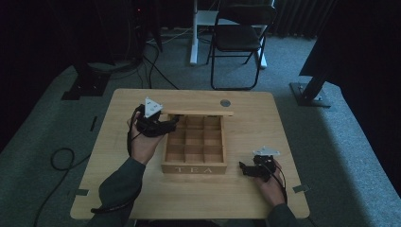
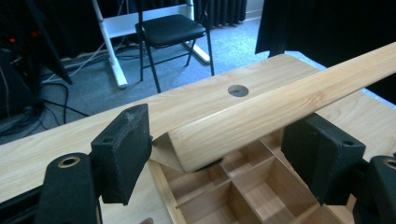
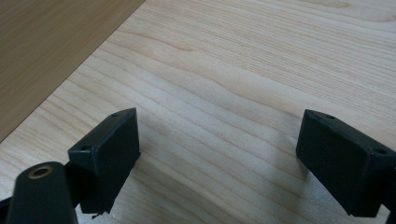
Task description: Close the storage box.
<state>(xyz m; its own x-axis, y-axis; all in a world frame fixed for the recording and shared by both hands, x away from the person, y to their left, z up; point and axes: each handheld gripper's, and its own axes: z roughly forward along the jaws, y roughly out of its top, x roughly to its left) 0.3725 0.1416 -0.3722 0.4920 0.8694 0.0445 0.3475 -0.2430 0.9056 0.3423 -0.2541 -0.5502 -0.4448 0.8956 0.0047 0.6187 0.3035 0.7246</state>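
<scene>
A wooden tea box (image 1: 194,168) marked TEA stands mid-table, its compartments (image 2: 243,191) bare. Its lid (image 1: 198,113) is raised on the far edge. My left gripper (image 1: 172,124) reaches in from the box's left at the lid's near-left corner. In the left gripper view the lid (image 2: 280,107) crosses between the jaws of that gripper (image 2: 224,119), which stand wide; the left pad is at the lid's corner and the right pad sits apart from it. My right gripper (image 1: 242,168) rests open on the table to the right of the box, and in its own view the gripper (image 3: 219,116) has only bare wood between its jaws.
The light wooden table (image 1: 142,189) has a round cable hole (image 1: 225,102) behind the box. A black folding chair (image 1: 239,38) and a white stand are on the carpet beyond the table. Cables lie on the floor at the left.
</scene>
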